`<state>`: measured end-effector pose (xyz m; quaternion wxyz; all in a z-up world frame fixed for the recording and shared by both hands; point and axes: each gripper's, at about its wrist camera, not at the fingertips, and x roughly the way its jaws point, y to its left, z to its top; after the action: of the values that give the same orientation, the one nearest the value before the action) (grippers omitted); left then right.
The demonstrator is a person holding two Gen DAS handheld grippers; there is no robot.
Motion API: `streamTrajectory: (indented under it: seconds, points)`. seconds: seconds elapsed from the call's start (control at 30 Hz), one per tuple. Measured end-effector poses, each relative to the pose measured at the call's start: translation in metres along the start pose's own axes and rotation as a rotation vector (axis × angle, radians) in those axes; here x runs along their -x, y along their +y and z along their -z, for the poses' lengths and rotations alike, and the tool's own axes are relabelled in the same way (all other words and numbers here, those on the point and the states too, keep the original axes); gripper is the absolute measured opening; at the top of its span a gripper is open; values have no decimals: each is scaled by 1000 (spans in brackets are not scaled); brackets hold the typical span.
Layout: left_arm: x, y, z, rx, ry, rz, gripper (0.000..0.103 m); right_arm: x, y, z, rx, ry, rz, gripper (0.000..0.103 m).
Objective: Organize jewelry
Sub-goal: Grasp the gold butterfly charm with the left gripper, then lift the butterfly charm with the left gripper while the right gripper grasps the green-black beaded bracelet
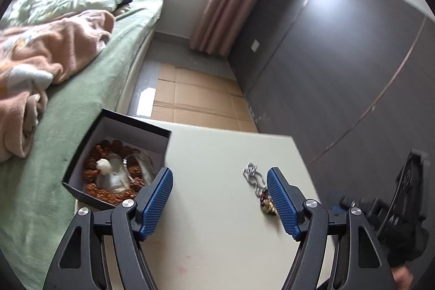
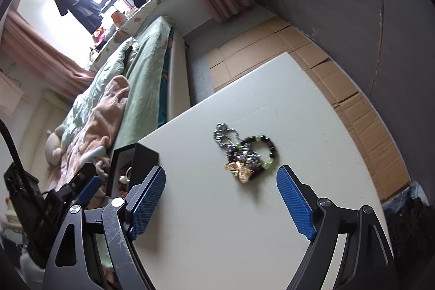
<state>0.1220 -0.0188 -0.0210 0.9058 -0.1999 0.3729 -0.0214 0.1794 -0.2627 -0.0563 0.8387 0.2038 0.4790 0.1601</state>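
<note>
An open black box [image 1: 119,151] stands at the left edge of a white table [image 1: 217,222]. It holds a brown bead strand [image 1: 108,151] and a white piece. A pile of jewelry [image 2: 244,151] lies on the table: a silver chain [image 2: 224,133], a dark and green bead bracelet [image 2: 267,147] and a gold piece [image 2: 240,171]. In the left wrist view the chain [image 1: 252,175] lies just left of the right finger. My left gripper [image 1: 220,192] is open and empty above the table, between box and pile. My right gripper [image 2: 221,186] is open and empty, just short of the pile.
A bed [image 1: 81,89] with green sheet and pink blanket runs along the table's left side. Flattened cardboard [image 1: 195,97] covers the floor beyond the table. A dark wall panel [image 1: 339,59] stands on the right. The box also shows in the right wrist view [image 2: 136,165].
</note>
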Motion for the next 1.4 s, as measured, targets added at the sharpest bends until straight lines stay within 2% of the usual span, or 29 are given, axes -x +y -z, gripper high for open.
streamTrajectory:
  seconds: [0.23,0.33,0.53,0.63,0.83,1.03,1.1,1.23,1.3,1.4]
  points:
    - [-40,-46,13,-165,140,33,73,6,-38,-13,-121,-4,34,84]
    - [-55,-64,21,-263,162,41,73,12,-52,-16,-144,-2,49,84]
    - [-73,-81,36,-377,175,67,73,24,-74,-19,-178,-5,88,84]
    - [-88,-90,44,-446,206,51,73,25,-81,-18,-199,1,115,84]
    - [-109,-96,56,-493,245,55,73,31,-86,-19,-217,-13,120,84]
    - [-120,-102,63,-537,242,54,73,27,-85,-23,-230,-18,129,84]
    - [-123,-103,65,-553,234,37,69,26,-86,-24,-241,-16,117,84]
    - [-131,-101,68,-558,241,28,48,27,-88,-23,-245,-22,116,84]
    - [-131,-102,69,-564,226,31,45,27,-88,-22,-247,-19,115,84]
    - [-126,-102,68,-554,224,61,22,26,-88,-21,-241,-12,121,84]
